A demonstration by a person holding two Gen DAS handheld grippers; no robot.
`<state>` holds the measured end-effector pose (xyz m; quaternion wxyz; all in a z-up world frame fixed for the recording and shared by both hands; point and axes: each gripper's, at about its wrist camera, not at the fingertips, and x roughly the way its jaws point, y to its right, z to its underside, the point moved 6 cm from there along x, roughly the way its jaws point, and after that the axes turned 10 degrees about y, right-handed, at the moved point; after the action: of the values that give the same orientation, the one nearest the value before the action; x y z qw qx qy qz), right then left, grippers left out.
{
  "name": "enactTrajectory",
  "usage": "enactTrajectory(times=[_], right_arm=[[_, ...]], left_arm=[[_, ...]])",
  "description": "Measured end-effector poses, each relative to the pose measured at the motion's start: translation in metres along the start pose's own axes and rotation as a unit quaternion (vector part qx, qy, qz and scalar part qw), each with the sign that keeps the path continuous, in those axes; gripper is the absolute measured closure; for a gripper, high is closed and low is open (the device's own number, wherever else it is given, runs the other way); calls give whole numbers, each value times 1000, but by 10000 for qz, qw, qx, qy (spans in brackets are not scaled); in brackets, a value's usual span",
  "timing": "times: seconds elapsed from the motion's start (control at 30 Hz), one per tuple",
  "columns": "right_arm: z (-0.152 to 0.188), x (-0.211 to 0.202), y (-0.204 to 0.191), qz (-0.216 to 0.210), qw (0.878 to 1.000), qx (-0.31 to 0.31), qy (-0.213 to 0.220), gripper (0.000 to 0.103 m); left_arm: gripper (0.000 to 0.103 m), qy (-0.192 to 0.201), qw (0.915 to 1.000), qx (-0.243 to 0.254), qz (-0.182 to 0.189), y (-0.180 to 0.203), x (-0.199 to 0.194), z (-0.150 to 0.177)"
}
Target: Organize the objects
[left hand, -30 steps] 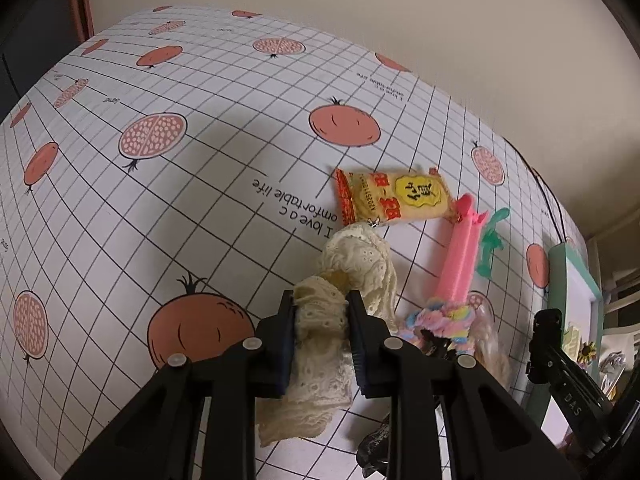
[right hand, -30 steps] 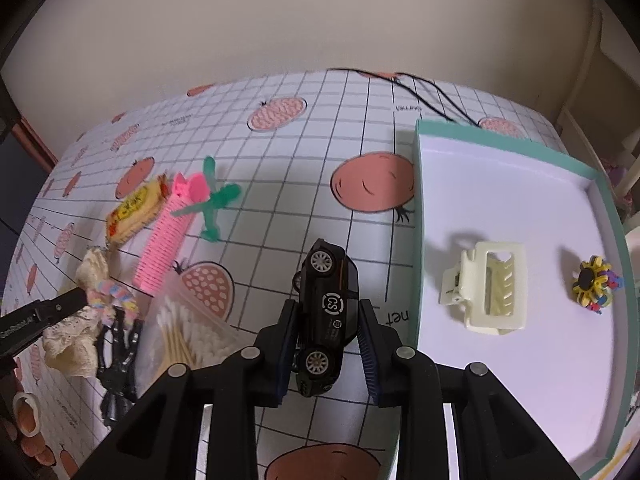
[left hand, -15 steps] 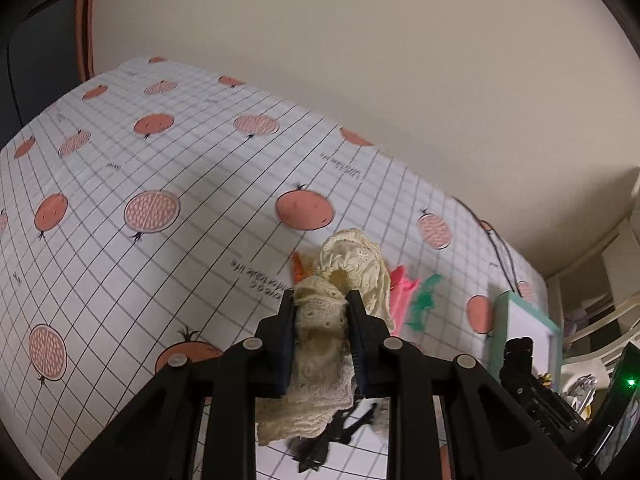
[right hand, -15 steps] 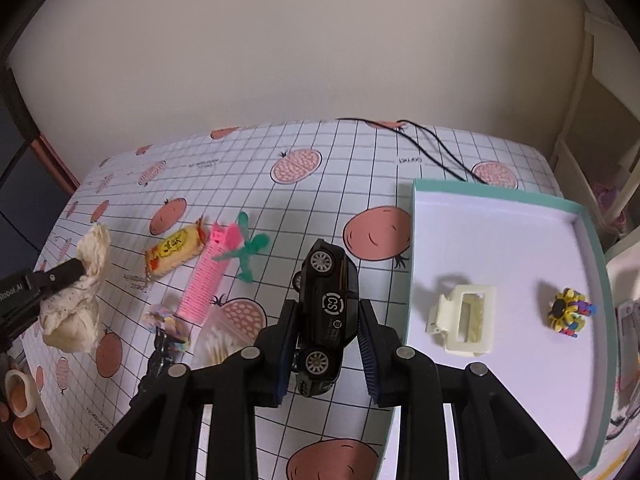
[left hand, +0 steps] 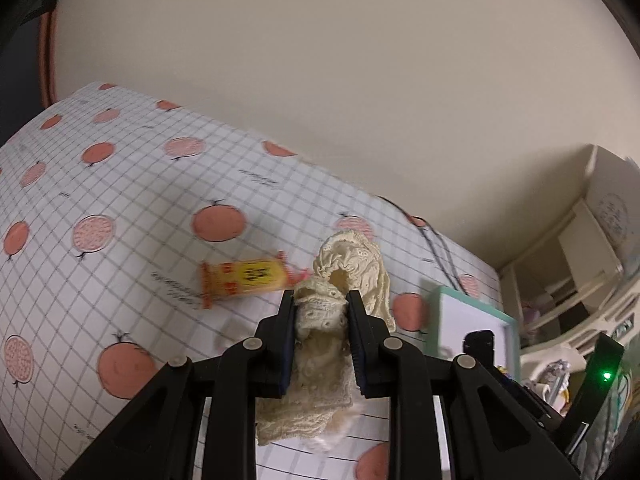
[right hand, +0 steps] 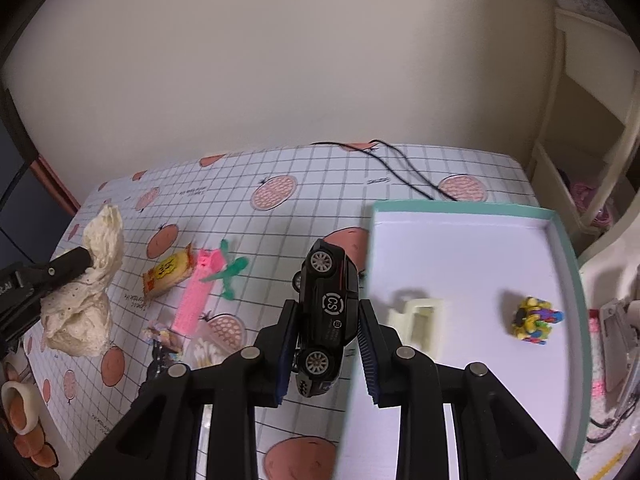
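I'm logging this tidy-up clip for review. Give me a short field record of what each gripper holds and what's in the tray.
left gripper: shut on cream lace cloth, lifted off the table
right gripper: shut on black toy car
teal-rimmed white tray: holds cream hair claw clip and multicoloured flower-shaped toy
grid-and-fruit tablecloth: yellow snack packet, pink comb

A cream lace cloth, a black toy car, a teal-rimmed white tray, and a white, grid-lined desk printed with orange fruit.
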<state>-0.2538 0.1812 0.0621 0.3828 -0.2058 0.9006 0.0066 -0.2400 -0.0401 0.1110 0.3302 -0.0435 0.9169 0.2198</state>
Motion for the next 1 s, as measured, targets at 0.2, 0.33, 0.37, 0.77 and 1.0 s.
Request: enactTrajectory(times=[0.2,0.33,0.37,0.77,1.0], right_arm=[[-3,-10,31,171,9997,129,82,72],[-2,-15,53,318,9993,186,112,72],[-2,-16,59,368,9991,203,115,72],[-4,-26,111,756,9961,413,170,72],[7,-18,129,875,9951,466,24,72]], left_arm=[[78,-81,9992,175,344,41,3,9],[78,-193,9977,319,566,67,8,19],[78,-214,9974,346,600,73,9,22],[78,-746,9885,721,1099,140,28,69],[78,-1129,9817,1004,1162,164,46,103]])
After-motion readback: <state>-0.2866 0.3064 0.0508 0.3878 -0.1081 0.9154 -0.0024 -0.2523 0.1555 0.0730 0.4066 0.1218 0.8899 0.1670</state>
